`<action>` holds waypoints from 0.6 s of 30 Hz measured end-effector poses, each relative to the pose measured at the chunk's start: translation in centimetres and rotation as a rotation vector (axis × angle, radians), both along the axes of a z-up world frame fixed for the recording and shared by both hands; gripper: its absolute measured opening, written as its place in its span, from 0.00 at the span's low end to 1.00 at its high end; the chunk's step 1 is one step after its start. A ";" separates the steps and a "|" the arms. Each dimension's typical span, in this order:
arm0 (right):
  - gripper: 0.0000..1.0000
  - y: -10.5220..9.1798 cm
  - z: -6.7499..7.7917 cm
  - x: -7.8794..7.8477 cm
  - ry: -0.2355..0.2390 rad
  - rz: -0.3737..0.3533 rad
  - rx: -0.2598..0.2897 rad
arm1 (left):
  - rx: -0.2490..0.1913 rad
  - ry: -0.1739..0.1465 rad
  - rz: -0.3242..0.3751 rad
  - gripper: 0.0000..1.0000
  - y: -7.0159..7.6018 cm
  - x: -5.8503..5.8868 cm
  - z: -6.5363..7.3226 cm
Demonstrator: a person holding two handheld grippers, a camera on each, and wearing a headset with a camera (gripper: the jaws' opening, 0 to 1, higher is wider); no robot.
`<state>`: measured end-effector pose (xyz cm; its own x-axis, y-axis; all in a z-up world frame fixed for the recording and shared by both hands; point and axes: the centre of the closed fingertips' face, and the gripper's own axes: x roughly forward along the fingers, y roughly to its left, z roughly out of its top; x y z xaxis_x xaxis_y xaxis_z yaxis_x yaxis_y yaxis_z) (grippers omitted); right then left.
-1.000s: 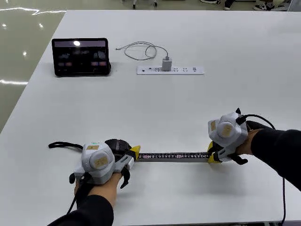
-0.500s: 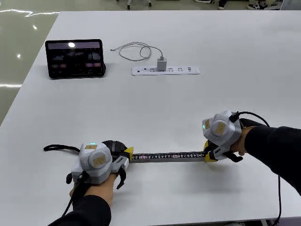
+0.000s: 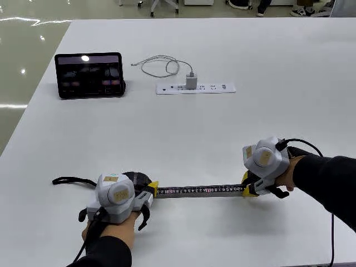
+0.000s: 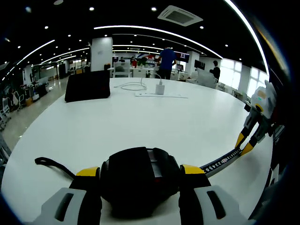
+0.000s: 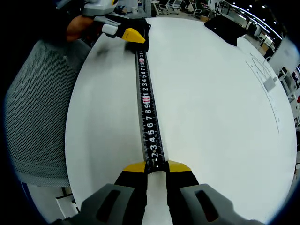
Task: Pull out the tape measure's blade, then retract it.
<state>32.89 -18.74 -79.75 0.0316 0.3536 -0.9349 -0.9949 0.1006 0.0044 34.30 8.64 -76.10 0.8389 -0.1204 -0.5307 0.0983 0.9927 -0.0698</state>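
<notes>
Clamping the black case [image 4: 140,180] between its 2 yellow-tipped fingers [image 4: 88,172], the left gripper [image 3: 149,189] holds it down on the table [image 3: 222,139]. The blade [image 5: 146,103] runs flat from those fingers to the right gripper [image 5: 157,166], whose 2 fingers are closed on the blade's end, seemingly at its hook, which is hidden between them. A black strap [image 3: 69,181] trails behind the left fingers. A tablet [image 3: 89,75] and a power strip [image 3: 194,88] lie well beyond both.
</notes>
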 end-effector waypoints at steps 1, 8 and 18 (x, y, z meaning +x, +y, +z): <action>0.10 0.0 0.0 0.0 -0.004 0.005 0.000 | 0.001 0.001 0.000 0.63 0.0 0.0 0.0; 0.10 0.3 0.0 0.0 0.000 0.008 -0.011 | -0.002 0.004 0.000 0.63 0.0 0.0 0.0; 0.11 0.6 0.0 -0.1 0.002 0.000 -0.022 | -0.008 0.014 0.000 0.63 0.0 -0.1 -0.1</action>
<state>32.83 -18.13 -79.73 0.0297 0.3333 -0.9423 -0.9949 0.1006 0.0042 34.21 8.68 -76.17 0.8316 -0.1246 -0.5412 0.0971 0.9921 -0.0791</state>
